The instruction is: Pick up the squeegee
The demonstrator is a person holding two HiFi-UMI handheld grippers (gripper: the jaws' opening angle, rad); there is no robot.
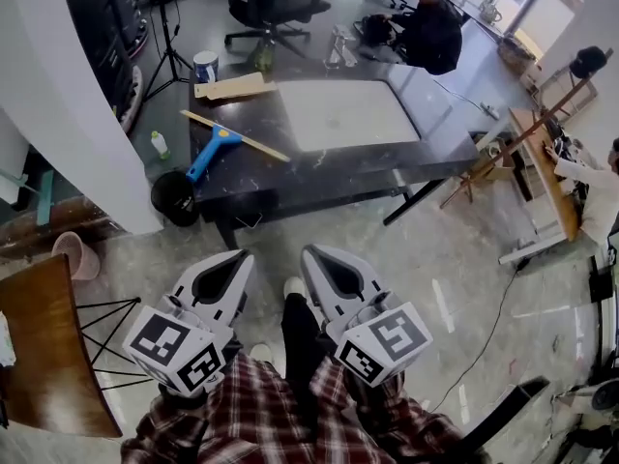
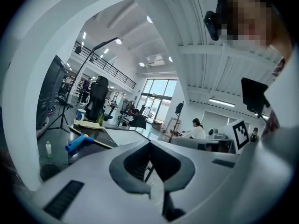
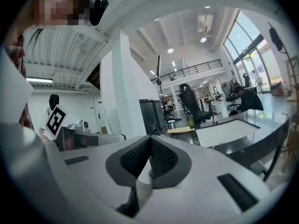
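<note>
Squeegee (image 1: 214, 149) lies flat on the near left part of the dark desk (image 1: 377, 167). Its blue handle points toward the desk's front edge and the long blade sits crossways behind it. Nothing rests on it, so the handle looks free to grab. Cardboard sheets (image 1: 232, 87) and a white tub (image 1: 205, 66) sit past it at the far left corner. A big white board (image 1: 343, 114) lies to its right, apart from it.

The desk's left edge runs close to a white pillar (image 1: 68, 114). A small bottle (image 1: 161, 144) and a black round thing (image 1: 174, 197) stand on the floor in that gap, so that side is tight. The front edge faces open floor.

Left gripper (image 1: 237, 262) and right gripper (image 1: 317, 259) are held side by side low in front of the person, well short of the desk, both aimed at it. Jaws of both are closed tip to tip with nothing between. This is likely the approach step, and the jaws must open before any grab.
</note>
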